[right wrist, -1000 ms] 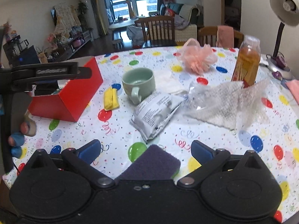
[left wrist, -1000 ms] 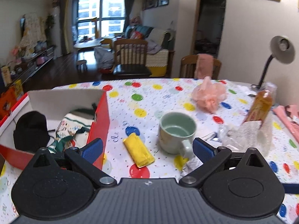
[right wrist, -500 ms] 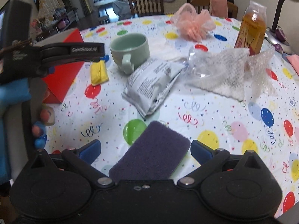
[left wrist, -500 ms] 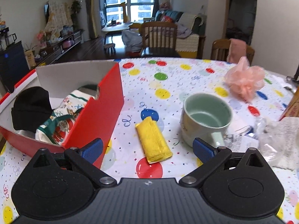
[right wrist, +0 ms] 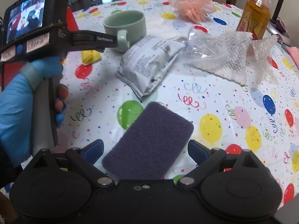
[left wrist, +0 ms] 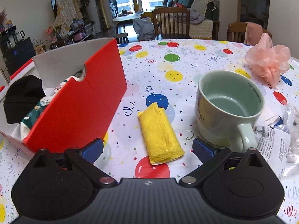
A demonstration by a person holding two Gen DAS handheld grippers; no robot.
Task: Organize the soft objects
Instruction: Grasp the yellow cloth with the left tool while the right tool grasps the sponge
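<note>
A folded yellow cloth (left wrist: 160,132) lies on the balloon-print tablecloth between the red box (left wrist: 84,102) and the green mug (left wrist: 228,108). My left gripper (left wrist: 147,149) is open, its blue fingertips either side of the cloth's near end without touching it. A purple sponge (right wrist: 149,140) lies flat between the fingers of my right gripper (right wrist: 145,150), whose jaws are closing; small gaps still show at both pads. In the right wrist view a blue-gloved hand (right wrist: 20,108) holds the left gripper over the yellow cloth (right wrist: 90,56). The box holds a black hat (left wrist: 22,97) and a patterned cloth (left wrist: 37,110).
A pink mesh puff (left wrist: 267,63) sits at the far right. A grey packet (right wrist: 149,65), a clear bag with a white towel (right wrist: 224,56), bubble wrap (right wrist: 263,54) and an orange drink bottle (right wrist: 256,16) lie beyond the sponge. Chairs stand behind the table.
Both grippers have dropped and tilted down toward the table. The left one closed in on the yellow cloth, the right on the purple sponge, its jaws slightly narrower.
</note>
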